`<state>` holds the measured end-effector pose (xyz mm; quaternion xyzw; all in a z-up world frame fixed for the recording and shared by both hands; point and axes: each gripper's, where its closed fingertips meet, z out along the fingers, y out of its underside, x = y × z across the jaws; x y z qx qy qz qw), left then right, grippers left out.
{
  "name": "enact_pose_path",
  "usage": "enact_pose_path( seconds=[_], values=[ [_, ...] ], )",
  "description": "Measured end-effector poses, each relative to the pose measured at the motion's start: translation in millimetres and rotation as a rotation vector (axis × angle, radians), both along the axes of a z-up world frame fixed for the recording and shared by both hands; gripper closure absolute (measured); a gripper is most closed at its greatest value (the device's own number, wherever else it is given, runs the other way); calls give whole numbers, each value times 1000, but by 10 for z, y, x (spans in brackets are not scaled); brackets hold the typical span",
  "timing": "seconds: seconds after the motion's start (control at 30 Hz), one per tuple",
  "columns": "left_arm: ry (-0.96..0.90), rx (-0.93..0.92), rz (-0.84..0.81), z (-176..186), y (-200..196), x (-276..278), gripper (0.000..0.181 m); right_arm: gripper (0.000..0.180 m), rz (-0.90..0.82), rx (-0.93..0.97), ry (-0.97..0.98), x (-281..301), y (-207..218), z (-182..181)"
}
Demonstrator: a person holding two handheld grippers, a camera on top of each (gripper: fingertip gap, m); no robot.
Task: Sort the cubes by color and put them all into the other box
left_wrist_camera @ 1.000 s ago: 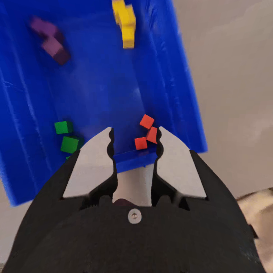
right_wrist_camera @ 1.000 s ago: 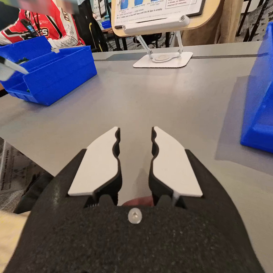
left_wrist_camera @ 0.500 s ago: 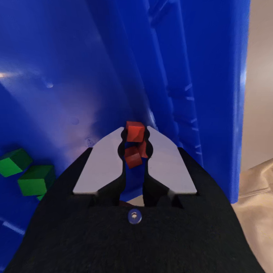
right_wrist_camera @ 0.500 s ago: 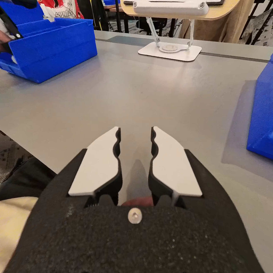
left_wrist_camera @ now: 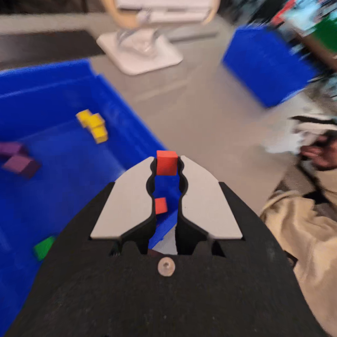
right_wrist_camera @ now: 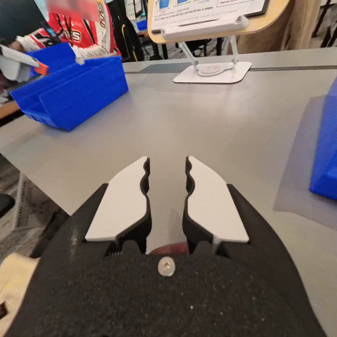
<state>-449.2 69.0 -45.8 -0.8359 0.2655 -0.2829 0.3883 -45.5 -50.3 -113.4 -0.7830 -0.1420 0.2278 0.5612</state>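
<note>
My left gripper (left_wrist_camera: 166, 160) is shut on a red cube (left_wrist_camera: 166, 165) and holds it above the near right corner of the blue box (left_wrist_camera: 60, 160). In that box lie another red cube (left_wrist_camera: 160, 205), yellow cubes (left_wrist_camera: 93, 124), purple cubes (left_wrist_camera: 16, 158) and a green cube (left_wrist_camera: 42, 247). The other blue box (left_wrist_camera: 264, 67) stands far right on the grey table. My right gripper (right_wrist_camera: 167, 160) is open and empty above the table's front. In the right wrist view the left gripper with the red cube (right_wrist_camera: 42, 69) shows at far left over the first blue box (right_wrist_camera: 76, 91).
A white stand (right_wrist_camera: 212, 72) holding a wooden board stands at the table's back middle. The second blue box (right_wrist_camera: 328, 160) is at the right edge of the right wrist view. A person in a red and white top (right_wrist_camera: 87, 32) is behind the left box. About 45 centimeters separates my left fingertips from my right.
My left gripper has closed on a red cube down in the box corner and lifted it up and out, tilting toward the table. My right gripper stays open, nearly still.
</note>
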Motion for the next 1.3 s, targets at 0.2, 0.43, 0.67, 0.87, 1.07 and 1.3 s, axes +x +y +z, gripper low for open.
enact_pose_path(
  seconds=[0.2,0.43,0.67,0.87,1.07,1.3],
  values=[
    [-300,180,-332,370,-539,774,159,141,381,-256,554,-513,47,339],
    [-274,366,-643,561,-944,1913,159,135,857,-635,1067,-1343,78,794],
    [-80,406,-760,267,-879,2617,159,155,979,-670,1163,-1563,196,940],
    [-89,373,-719,72,-1052,2664,132,158,817,-560,1002,-1203,321,718],
    [-142,355,-499,-322,-1369,2386,134,158,609,-290,603,-404,280,904],
    [-16,372,-369,-602,-1566,2256,136,157,-176,-215,-238,1883,1379,516]
  ],
)
